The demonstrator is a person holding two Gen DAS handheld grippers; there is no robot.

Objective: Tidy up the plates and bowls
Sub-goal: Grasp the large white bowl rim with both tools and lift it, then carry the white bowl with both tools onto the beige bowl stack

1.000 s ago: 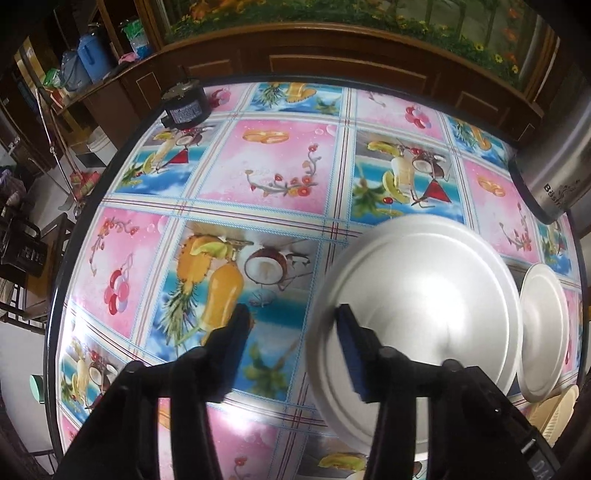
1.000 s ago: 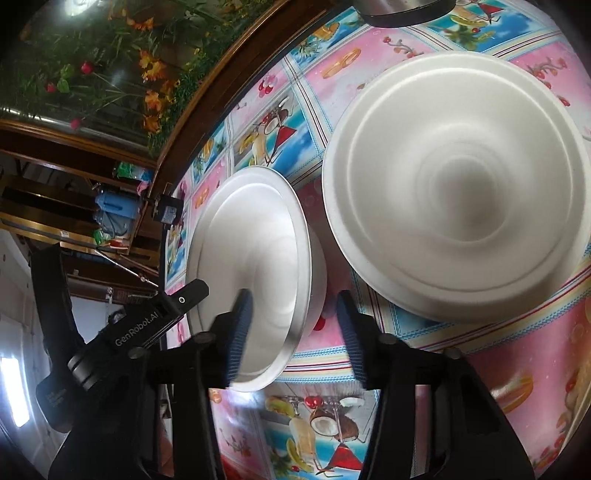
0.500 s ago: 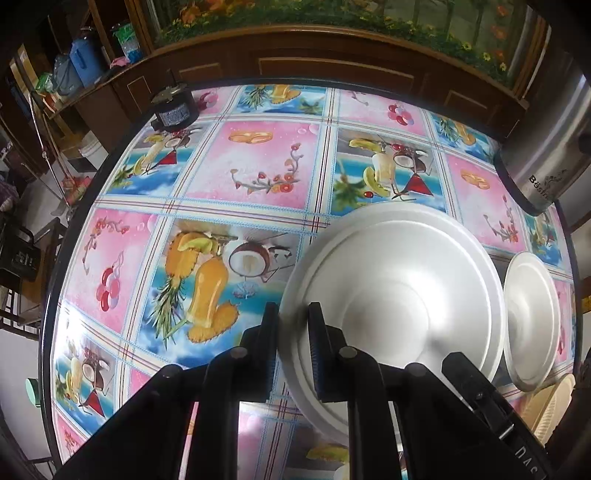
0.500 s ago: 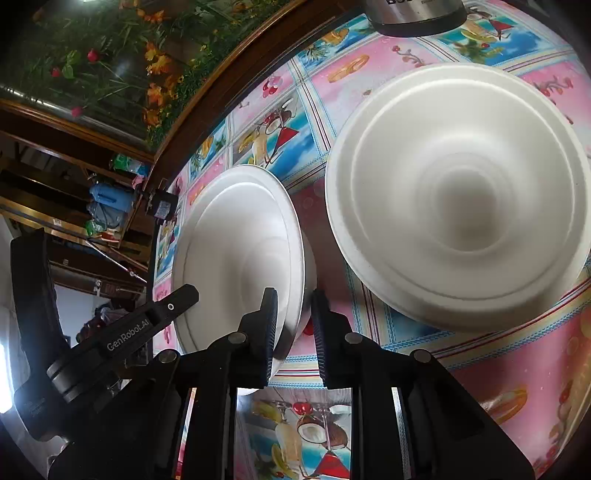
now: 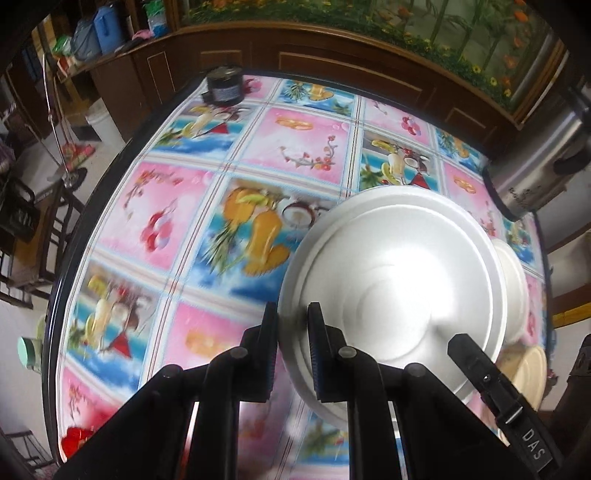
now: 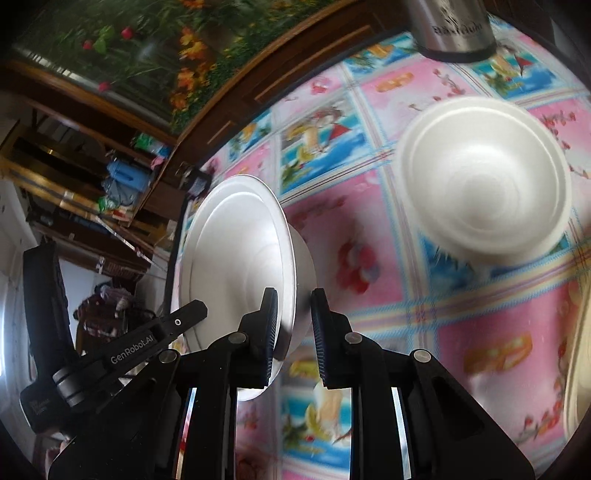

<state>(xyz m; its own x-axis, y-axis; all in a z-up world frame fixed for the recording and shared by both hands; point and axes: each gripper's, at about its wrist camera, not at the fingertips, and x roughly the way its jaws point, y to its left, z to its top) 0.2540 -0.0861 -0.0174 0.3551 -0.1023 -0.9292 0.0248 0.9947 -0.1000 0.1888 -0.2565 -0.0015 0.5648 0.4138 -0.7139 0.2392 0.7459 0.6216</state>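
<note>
A white foam bowl (image 5: 399, 280) hangs tilted above the fruit-print tablecloth. My left gripper (image 5: 291, 332) is shut on its near rim. My right gripper (image 6: 293, 317) is shut on the opposite rim of the same bowl (image 6: 236, 258), which shows edge-on in the right wrist view. A second white foam bowl (image 6: 484, 192) sits upright on the table to the right; in the left wrist view only its edge (image 5: 515, 273) shows behind the held bowl. The left gripper's body (image 6: 122, 354) shows at the lower left of the right wrist view.
A steel pot (image 5: 539, 162) stands at the table's far right, also in the right wrist view (image 6: 454, 29). A small black jar (image 5: 223, 86) sits at the far edge. A cream plate (image 5: 528, 373) lies at the right. A wooden cabinet (image 5: 332, 55) runs behind the table (image 5: 166, 206).
Both grippers have closed from open onto the bowl's rims and lifted it off the table, tilting it. The second bowl now looks farther away in the right wrist view.
</note>
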